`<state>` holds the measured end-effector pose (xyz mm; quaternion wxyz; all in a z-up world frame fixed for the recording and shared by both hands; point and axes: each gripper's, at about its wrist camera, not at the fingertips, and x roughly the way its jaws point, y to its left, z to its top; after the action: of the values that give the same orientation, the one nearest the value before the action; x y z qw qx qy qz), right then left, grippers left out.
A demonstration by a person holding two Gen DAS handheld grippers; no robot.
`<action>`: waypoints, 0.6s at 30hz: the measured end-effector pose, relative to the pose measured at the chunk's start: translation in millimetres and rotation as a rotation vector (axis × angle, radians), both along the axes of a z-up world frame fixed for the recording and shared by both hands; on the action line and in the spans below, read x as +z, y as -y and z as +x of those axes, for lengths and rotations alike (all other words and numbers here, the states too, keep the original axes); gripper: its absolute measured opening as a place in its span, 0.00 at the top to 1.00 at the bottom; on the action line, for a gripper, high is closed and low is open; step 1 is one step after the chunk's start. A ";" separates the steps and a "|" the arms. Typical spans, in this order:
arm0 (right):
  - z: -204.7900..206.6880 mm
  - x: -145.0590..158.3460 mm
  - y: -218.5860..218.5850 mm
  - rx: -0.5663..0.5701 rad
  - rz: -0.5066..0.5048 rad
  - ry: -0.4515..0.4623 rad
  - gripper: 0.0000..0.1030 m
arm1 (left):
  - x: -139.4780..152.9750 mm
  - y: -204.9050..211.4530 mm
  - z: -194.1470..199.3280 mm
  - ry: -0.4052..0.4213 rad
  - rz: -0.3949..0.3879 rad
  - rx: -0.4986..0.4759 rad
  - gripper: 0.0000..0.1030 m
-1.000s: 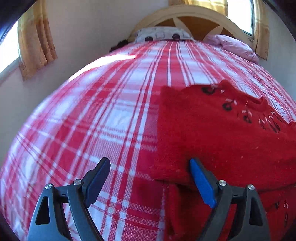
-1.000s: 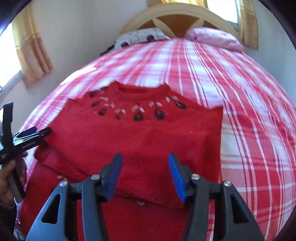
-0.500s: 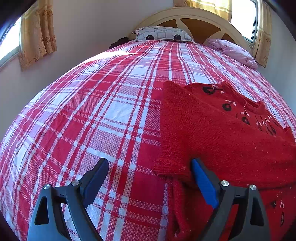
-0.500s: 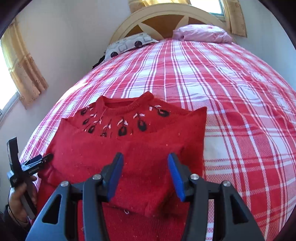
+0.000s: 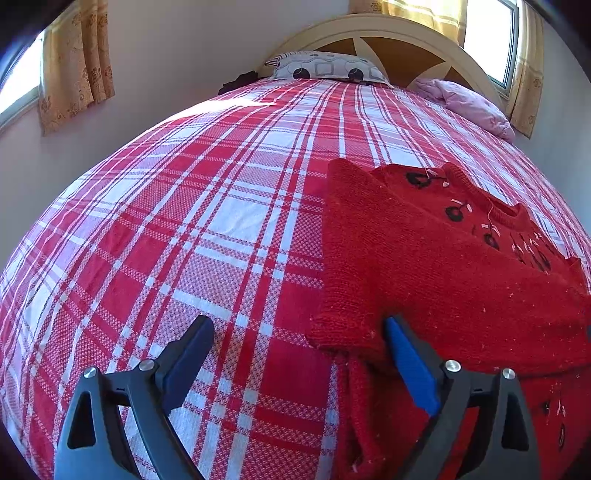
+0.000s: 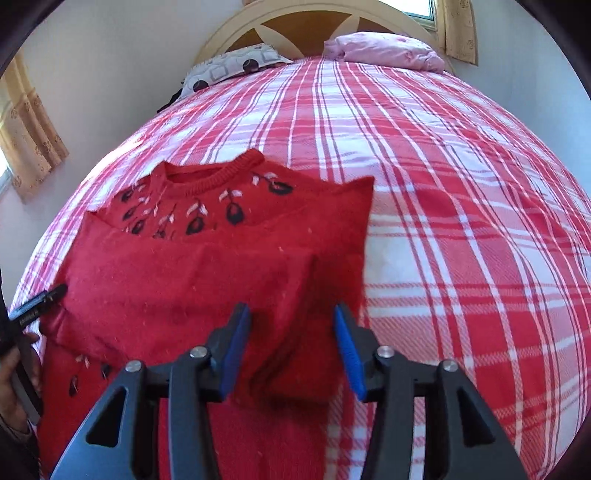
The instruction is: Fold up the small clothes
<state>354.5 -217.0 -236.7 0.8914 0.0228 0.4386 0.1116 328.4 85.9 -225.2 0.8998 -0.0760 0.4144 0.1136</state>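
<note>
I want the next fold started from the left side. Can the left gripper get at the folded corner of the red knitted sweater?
Probably yes: the left gripper stands wide open with the red knitted sweater's folded corner just inside its blue finger, nothing between.

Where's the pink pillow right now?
The pink pillow lies at the bed's far end against the headboard, right of the patterned pillow in both wrist views.

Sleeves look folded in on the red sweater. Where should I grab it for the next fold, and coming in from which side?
Probably the bottom hem, from the near edge. The red sweater lies flat, collar toward the headboard, its lower body running toward you under both grippers. The left gripper stands open by its left edge; the right gripper is open over the right part. Pinch both hem corners, then lift toward the collar.
</note>
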 end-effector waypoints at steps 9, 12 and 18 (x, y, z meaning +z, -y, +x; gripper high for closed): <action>-9.9 -1.8 -7.6 0.004 -0.118 0.027 0.50 | -1.0 -1.7 -0.2 0.000 -0.010 0.000 0.09; -9.2 -5.8 -2.2 -0.010 -0.080 0.015 0.51 | -1.5 -2.6 0.0 0.000 -0.020 0.000 0.09; -13.8 -6.5 1.3 -0.011 -0.054 0.028 0.51 | 1.0 -9.1 -2.7 0.003 -0.060 -0.004 0.09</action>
<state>340.7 -218.3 -243.2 0.8984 -0.0002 0.4288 0.0951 325.7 95.0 -224.3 0.8981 -0.1022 0.4162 0.0992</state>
